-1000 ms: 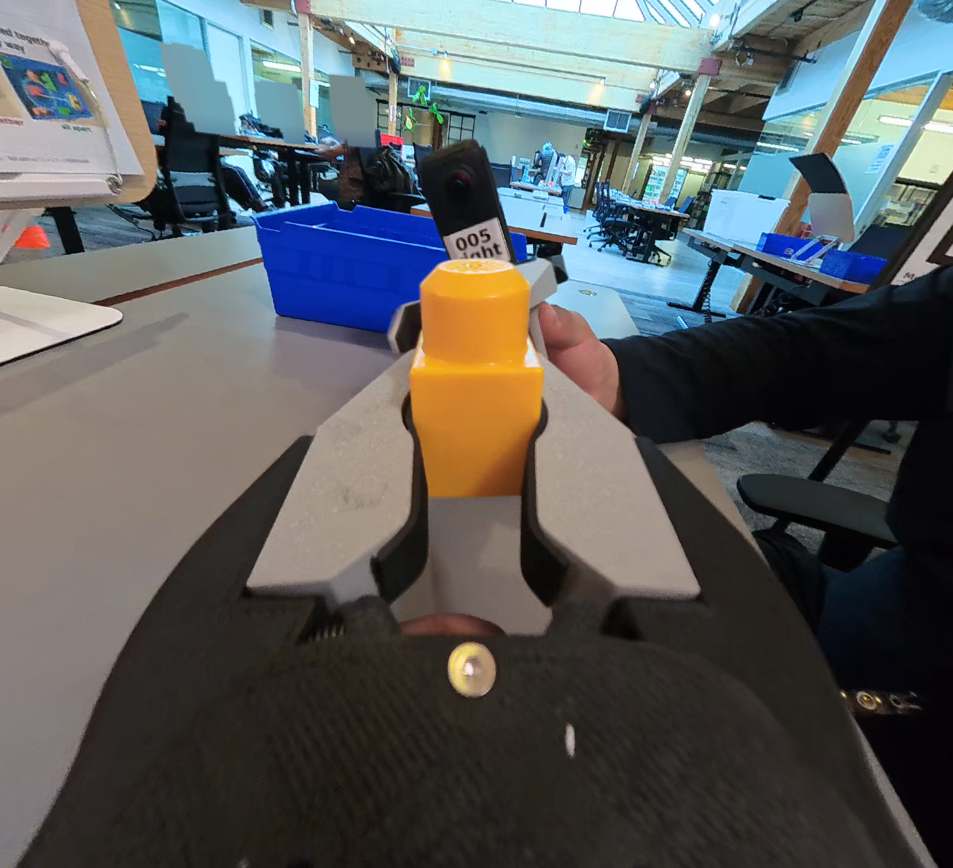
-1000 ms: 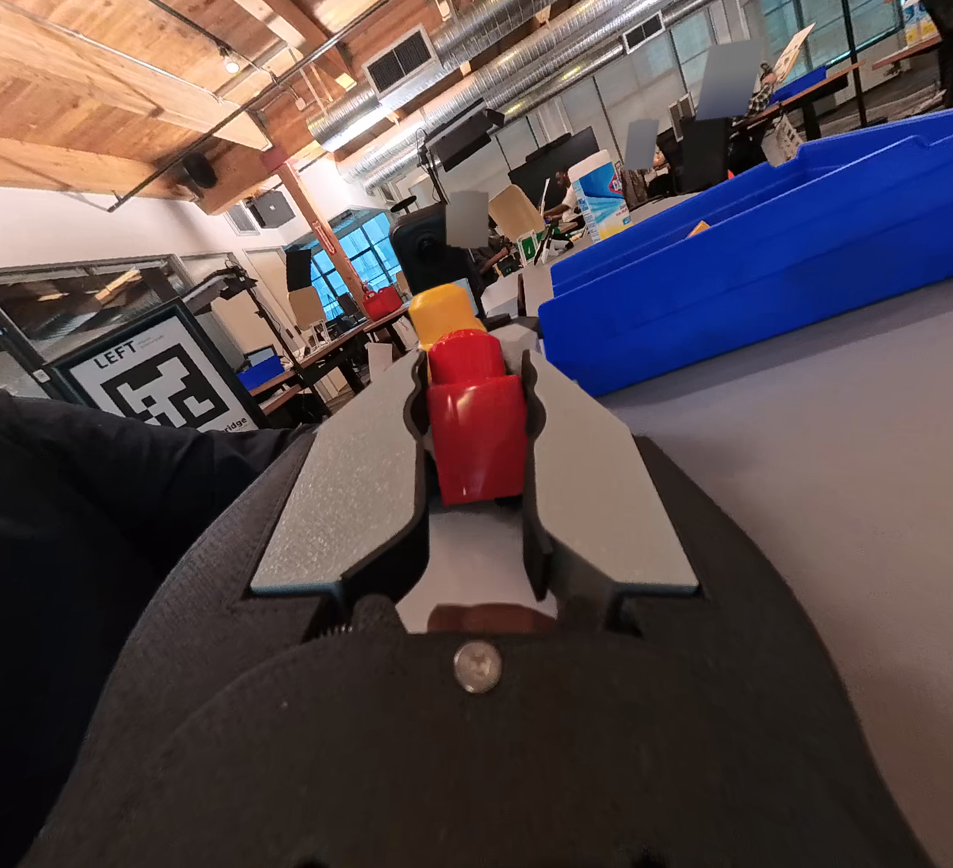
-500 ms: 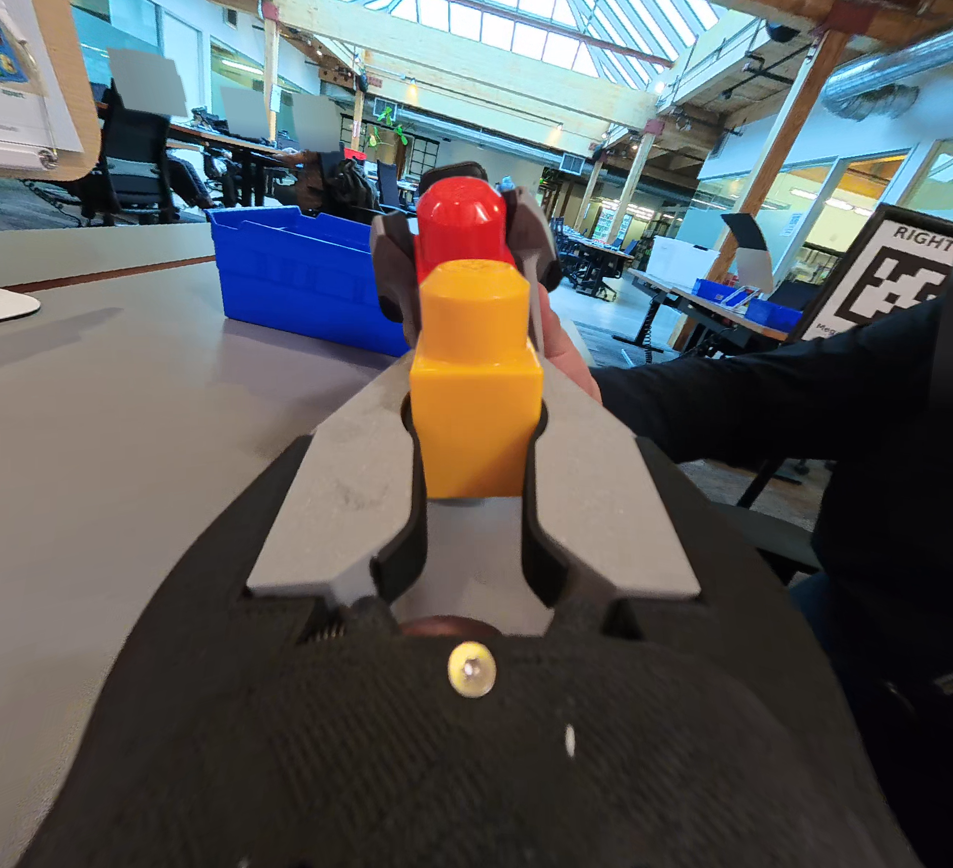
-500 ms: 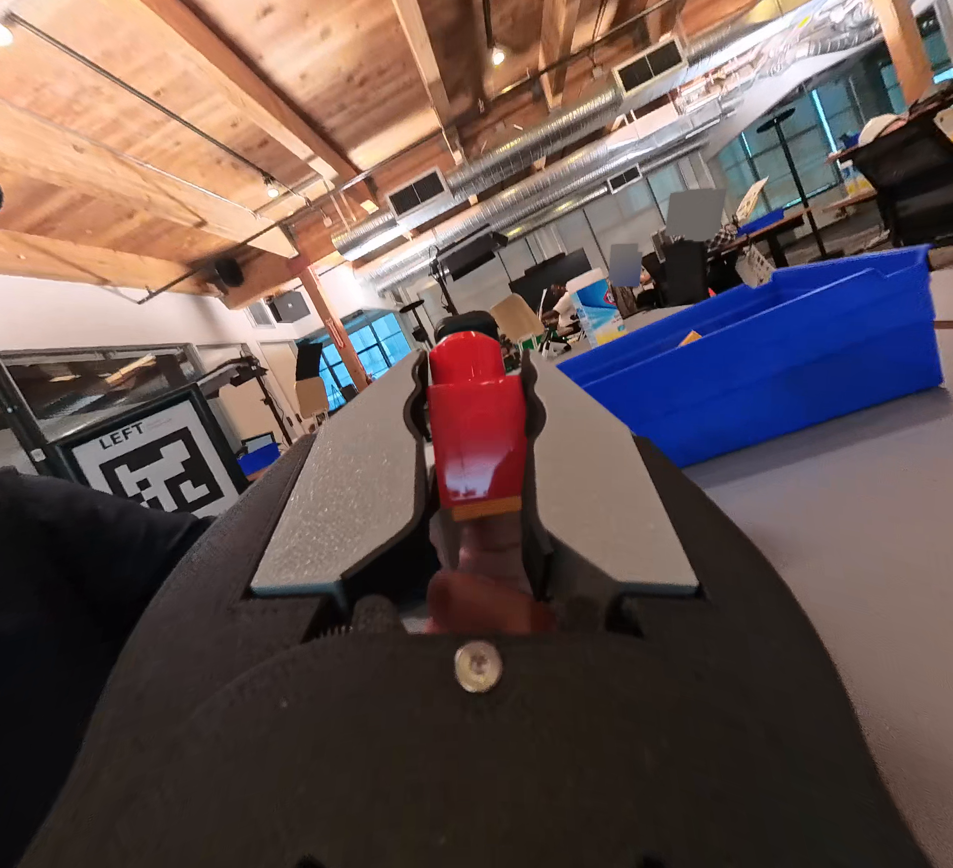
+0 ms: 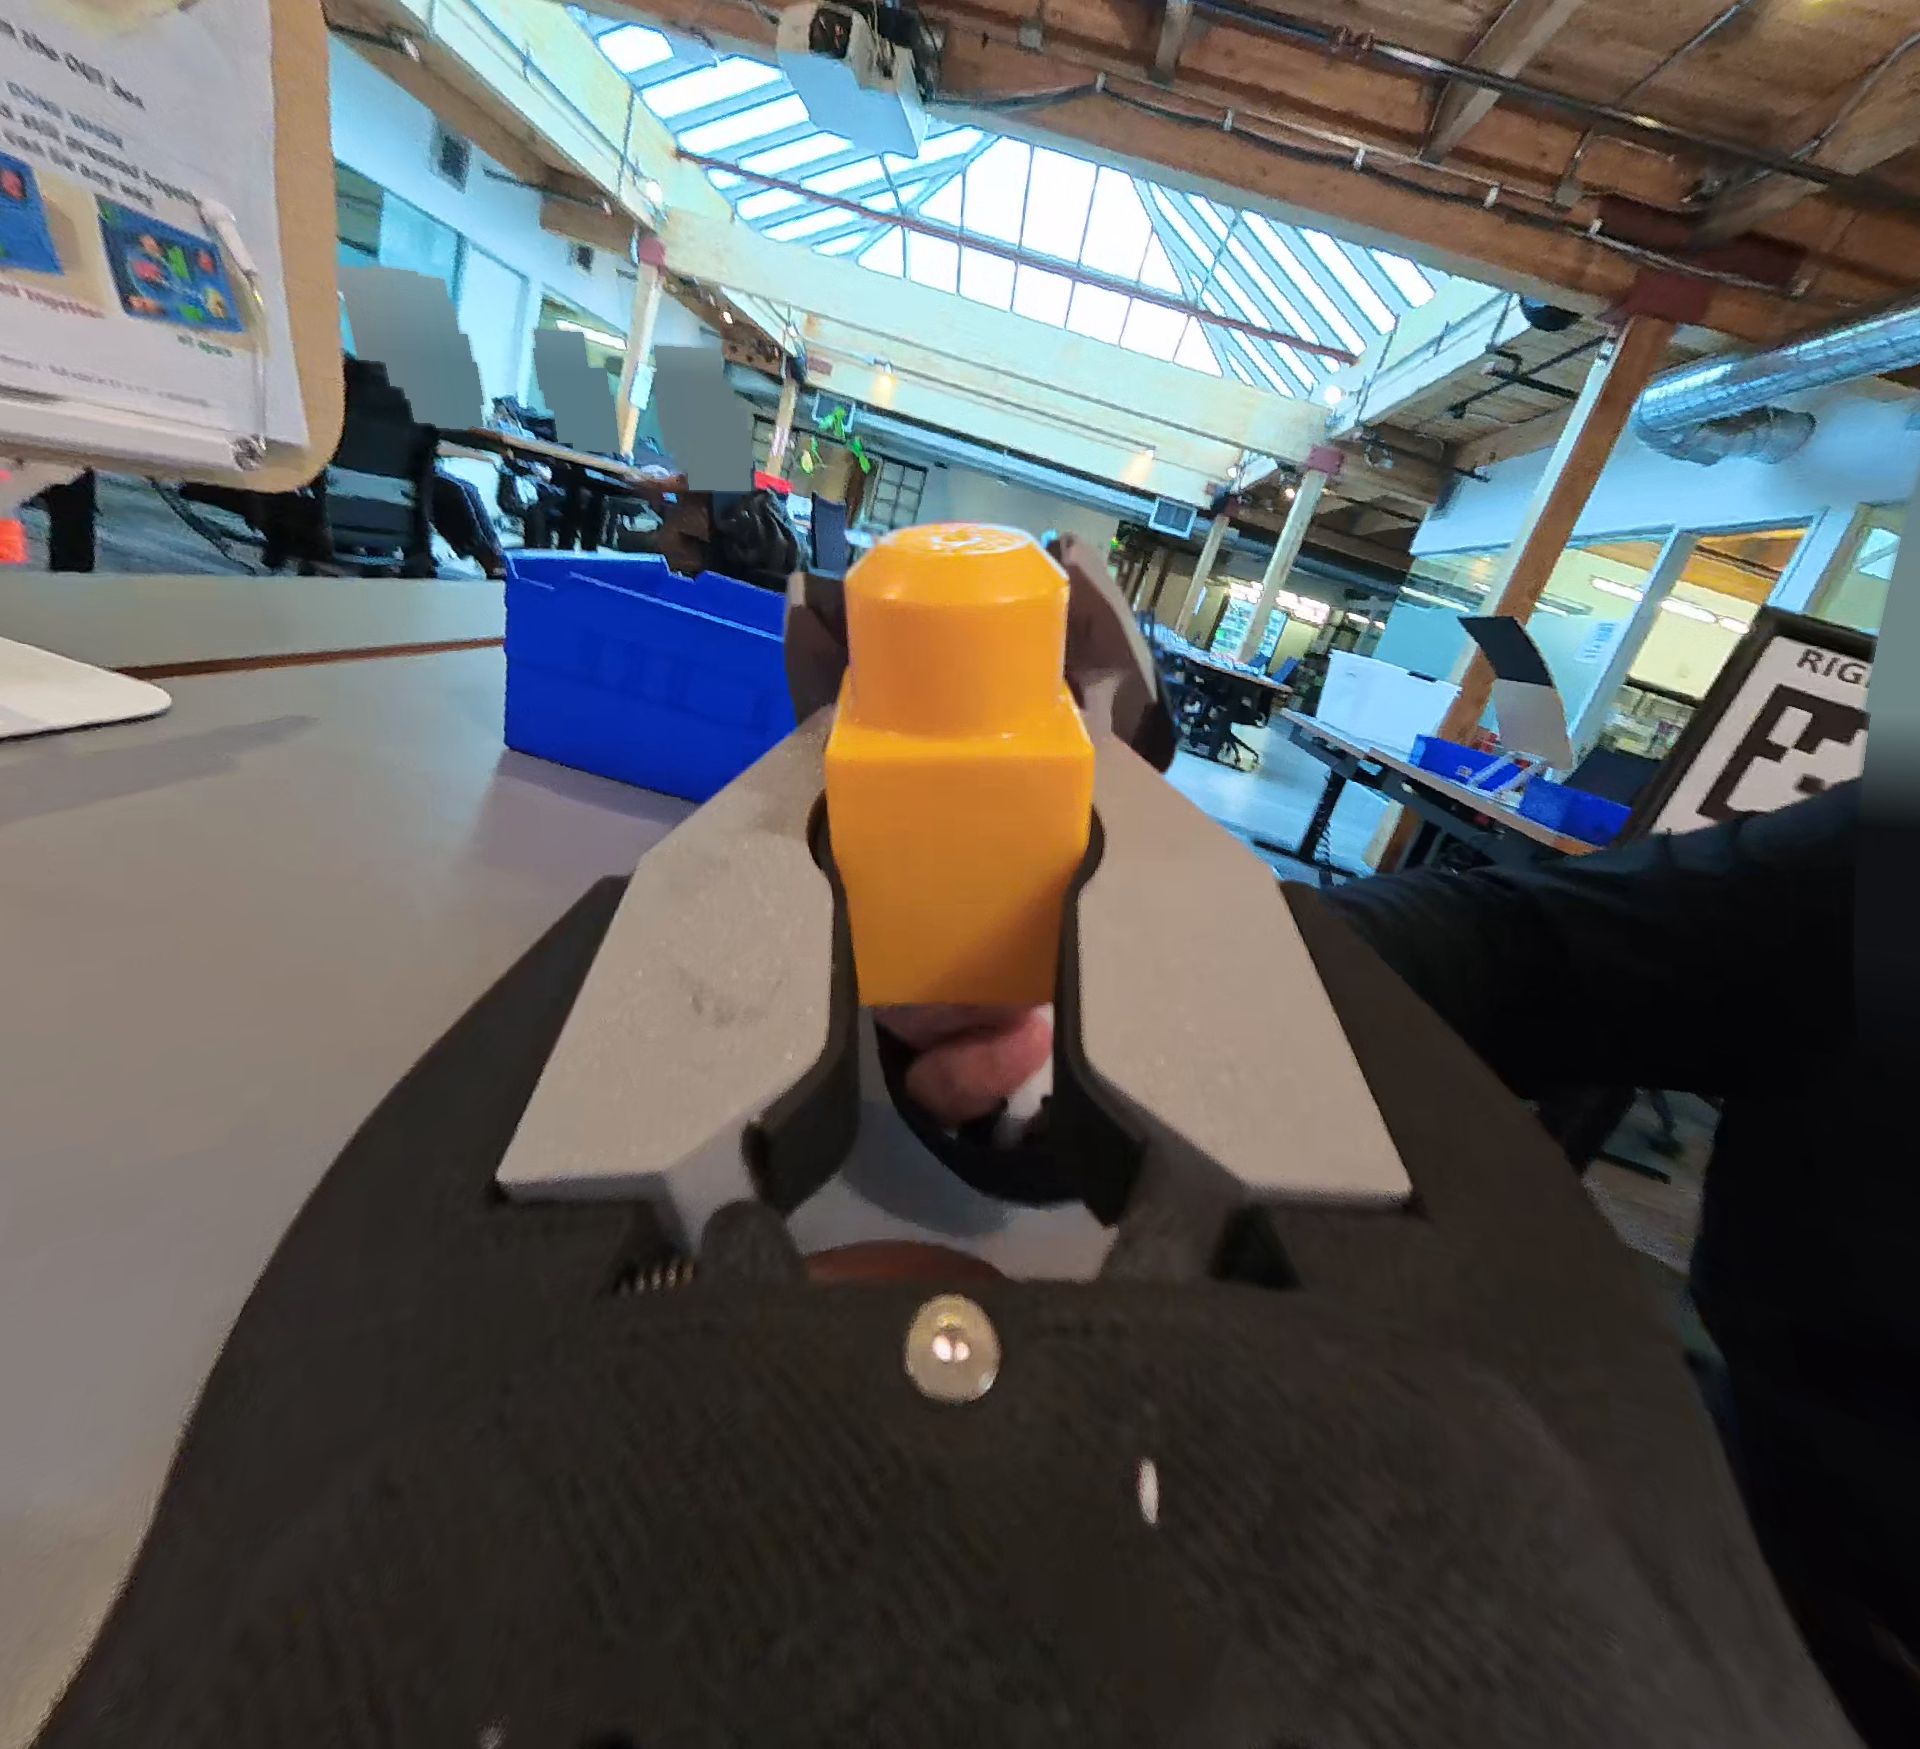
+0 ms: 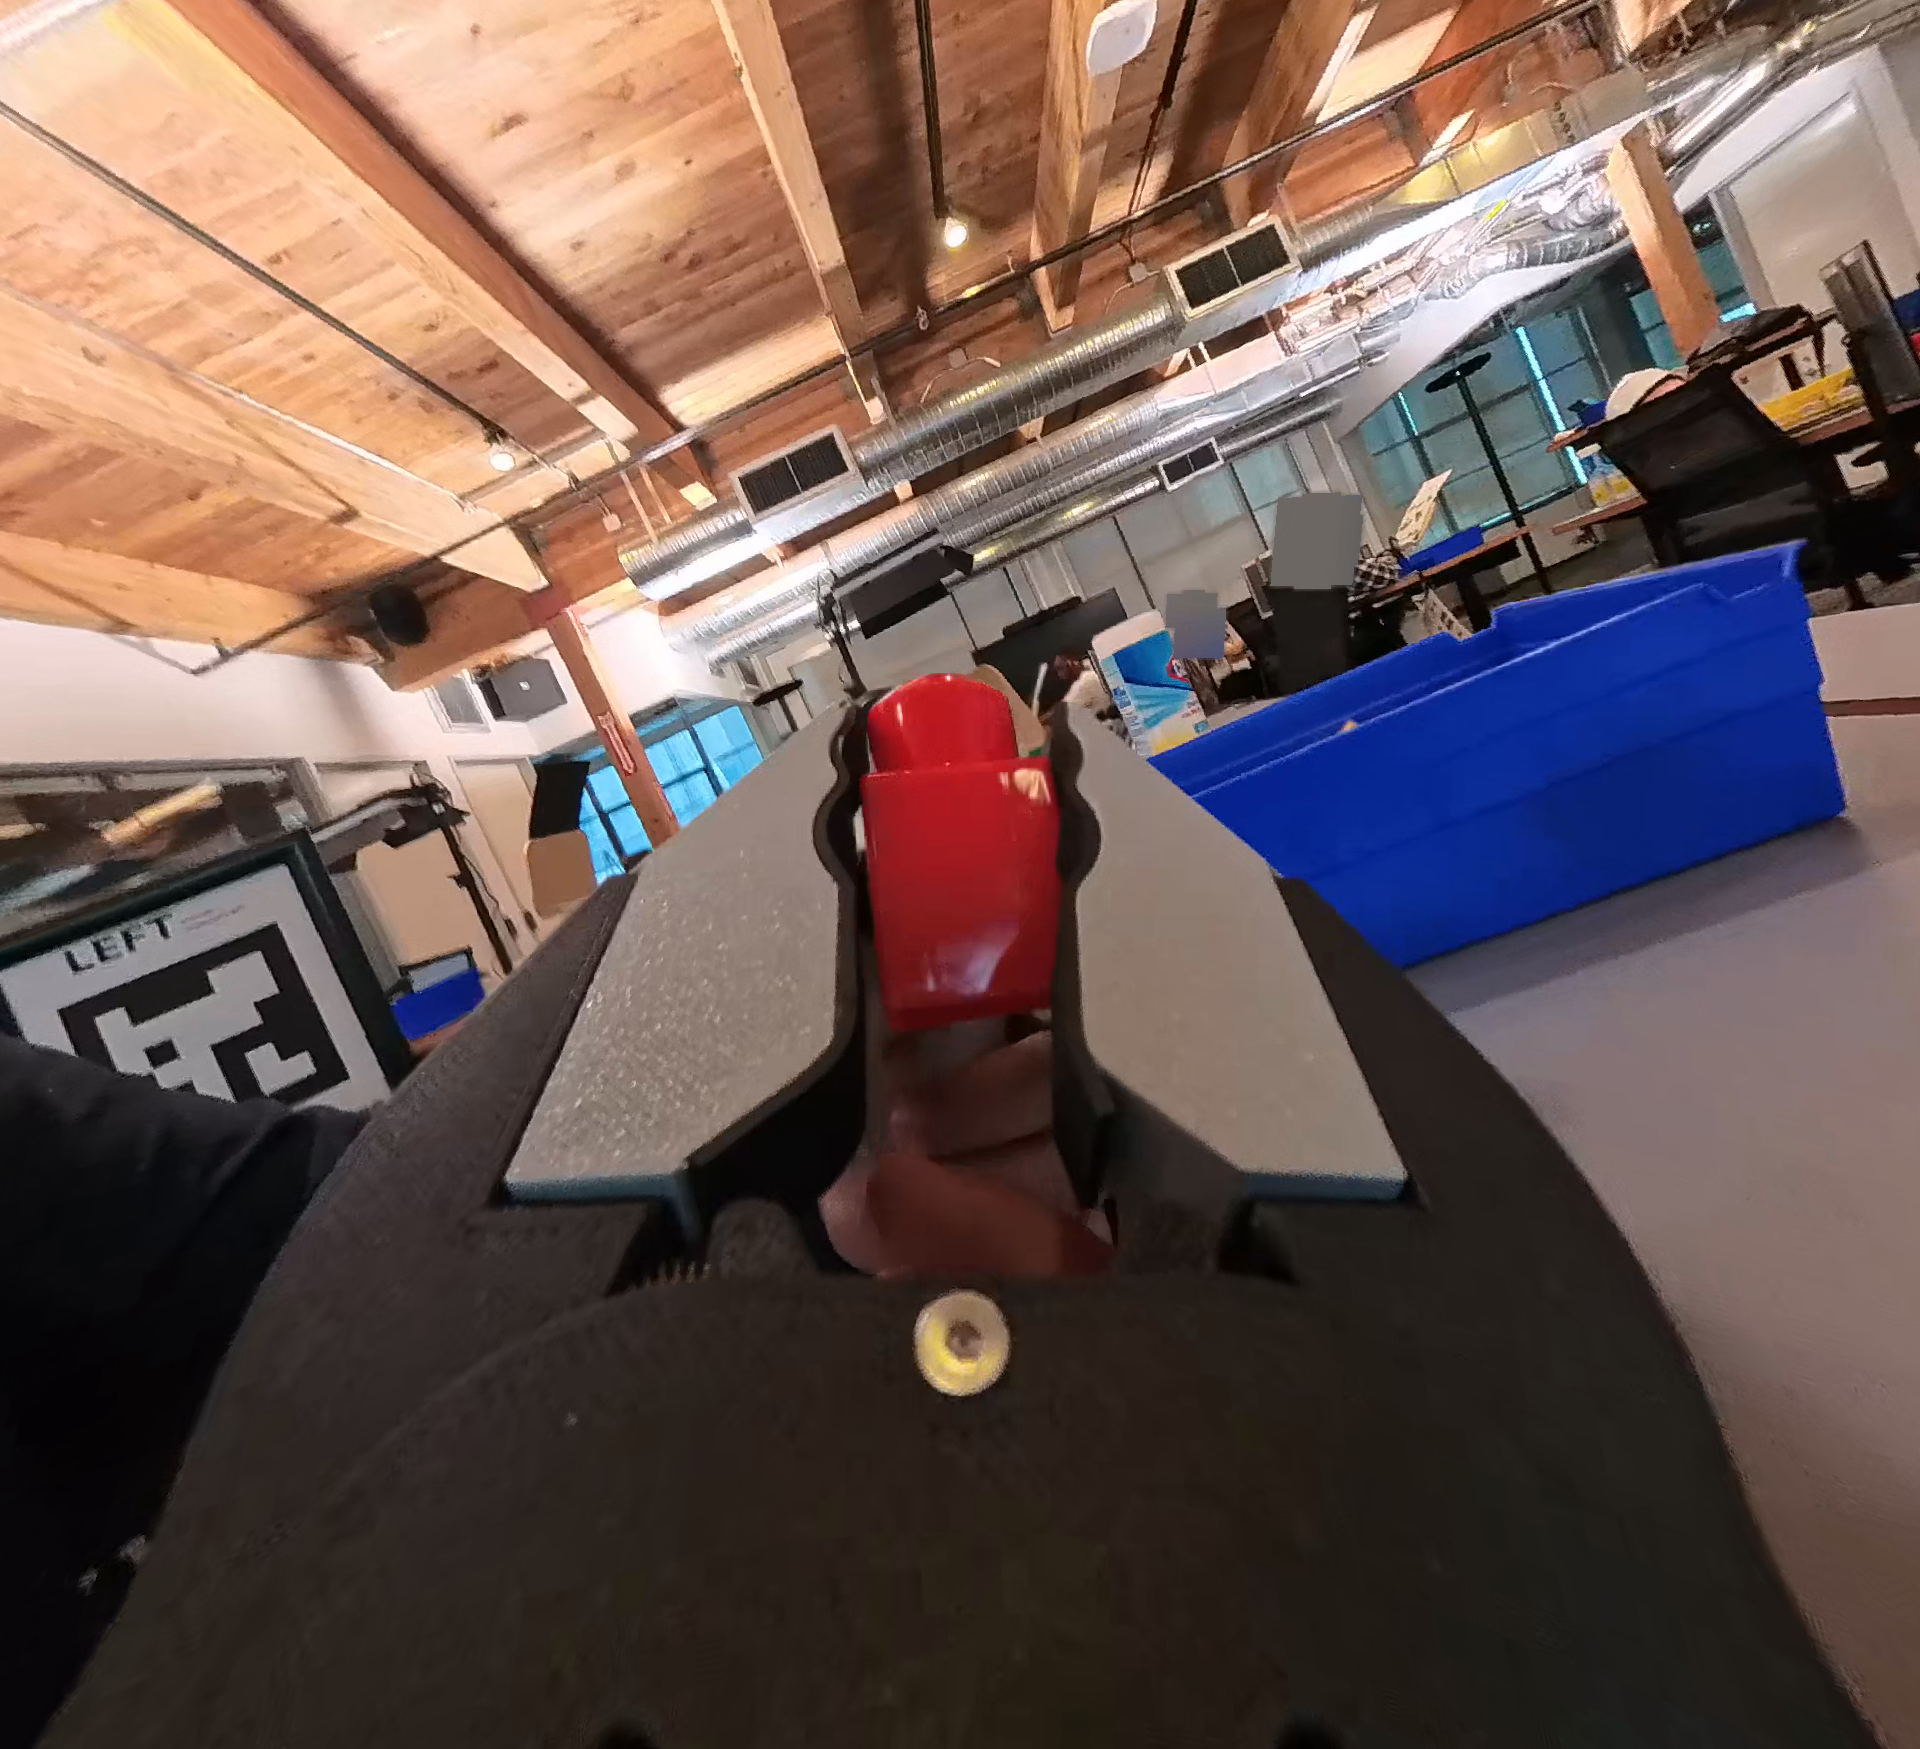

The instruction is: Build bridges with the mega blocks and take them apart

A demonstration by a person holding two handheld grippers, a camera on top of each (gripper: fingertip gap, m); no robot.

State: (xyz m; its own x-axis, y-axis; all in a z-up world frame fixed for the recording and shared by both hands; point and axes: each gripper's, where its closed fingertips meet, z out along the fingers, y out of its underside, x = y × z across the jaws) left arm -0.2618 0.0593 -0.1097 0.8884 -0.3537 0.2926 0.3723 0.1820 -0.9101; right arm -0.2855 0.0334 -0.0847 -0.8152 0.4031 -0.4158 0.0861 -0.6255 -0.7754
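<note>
A glossy orange plastic single-stud block (image 5: 958,795) sits clamped in the left gripper (image 5: 956,764), raised above the grey table (image 5: 260,868). The right gripper (image 6: 958,826) pinches a shiny red single-stud block (image 6: 956,868). Half a second ago the red block showed behind the orange stud; now only dark gripper fingers (image 5: 1101,650) do. The blue plastic bin (image 6: 1538,764) holds a small yellowish piece, barely visible.

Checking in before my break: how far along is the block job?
No bridge shows in either view. In hand: the left gripper is shut on a yellow block and the right gripper is shut on a red block, both above the table. Whether anything was built can't be told.
</note>
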